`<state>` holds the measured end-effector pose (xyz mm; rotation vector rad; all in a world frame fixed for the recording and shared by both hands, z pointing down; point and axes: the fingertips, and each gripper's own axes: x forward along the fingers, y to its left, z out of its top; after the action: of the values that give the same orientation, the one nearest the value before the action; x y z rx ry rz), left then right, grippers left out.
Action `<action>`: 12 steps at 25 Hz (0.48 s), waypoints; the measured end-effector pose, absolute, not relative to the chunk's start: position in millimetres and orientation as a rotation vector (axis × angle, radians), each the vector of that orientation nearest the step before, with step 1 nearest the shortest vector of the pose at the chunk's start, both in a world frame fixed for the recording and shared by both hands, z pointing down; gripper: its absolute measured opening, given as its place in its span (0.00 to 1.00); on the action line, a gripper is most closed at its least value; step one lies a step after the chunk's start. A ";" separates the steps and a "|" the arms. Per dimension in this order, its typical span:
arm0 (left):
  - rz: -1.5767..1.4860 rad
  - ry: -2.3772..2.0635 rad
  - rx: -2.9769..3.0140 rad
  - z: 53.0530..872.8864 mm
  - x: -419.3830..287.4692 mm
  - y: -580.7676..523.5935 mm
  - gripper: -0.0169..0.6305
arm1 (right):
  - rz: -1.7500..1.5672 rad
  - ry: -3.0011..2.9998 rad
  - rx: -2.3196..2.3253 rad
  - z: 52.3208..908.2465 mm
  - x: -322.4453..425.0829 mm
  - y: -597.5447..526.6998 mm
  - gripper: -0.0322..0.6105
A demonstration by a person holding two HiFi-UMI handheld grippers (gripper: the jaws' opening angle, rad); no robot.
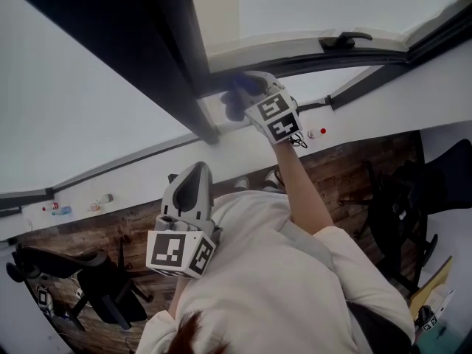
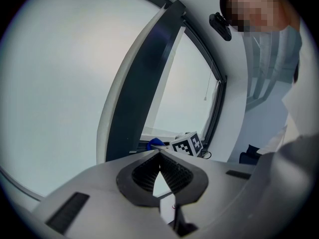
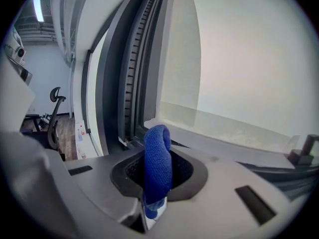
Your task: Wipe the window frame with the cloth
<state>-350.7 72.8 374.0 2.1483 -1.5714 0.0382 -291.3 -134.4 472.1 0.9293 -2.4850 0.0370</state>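
A blue cloth (image 1: 237, 96) is pinched in my right gripper (image 1: 247, 88), which is shut on it and pressed to the bottom corner of the dark window frame (image 1: 177, 57). In the right gripper view the cloth (image 3: 157, 158) stands folded between the jaws of the right gripper (image 3: 157, 171), just short of the frame's track (image 3: 134, 73). My left gripper (image 1: 193, 171) hangs back near the person's chest, jaws pointing toward the window. In its own view the left gripper (image 2: 159, 156) shows tips that meet with nothing held. Beyond them are the frame (image 2: 144, 83) and the cloth (image 2: 153, 144).
A white sill (image 1: 243, 142) runs below the frame. A window handle (image 1: 345, 40) sits on the sash at upper right. Small bottles (image 1: 59, 211) stand at the sill's left end. Office chairs (image 1: 103, 286) (image 1: 413, 198) stand on the wooden floor below.
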 end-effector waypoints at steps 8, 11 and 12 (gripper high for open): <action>0.038 -1.564 2.159 373.4 -340.8 69.5 0.04 | 0.041 -2.481 0.944 471.7 -278.2 -138.2 0.12; 0.043 -1.569 2.158 372.7 -338.7 68.4 0.04 | 0.046 -2.479 0.949 471.5 -273.0 -140.0 0.12; 0.044 -1.570 2.158 372.5 -338.4 68.1 0.03 | 0.047 -2.478 0.952 471.3 -271.7 -140.5 0.12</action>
<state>-338.4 68.1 372.5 2.1580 -1.5696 0.0444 -271.7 -140.5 471.3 0.9517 -2.4779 0.0467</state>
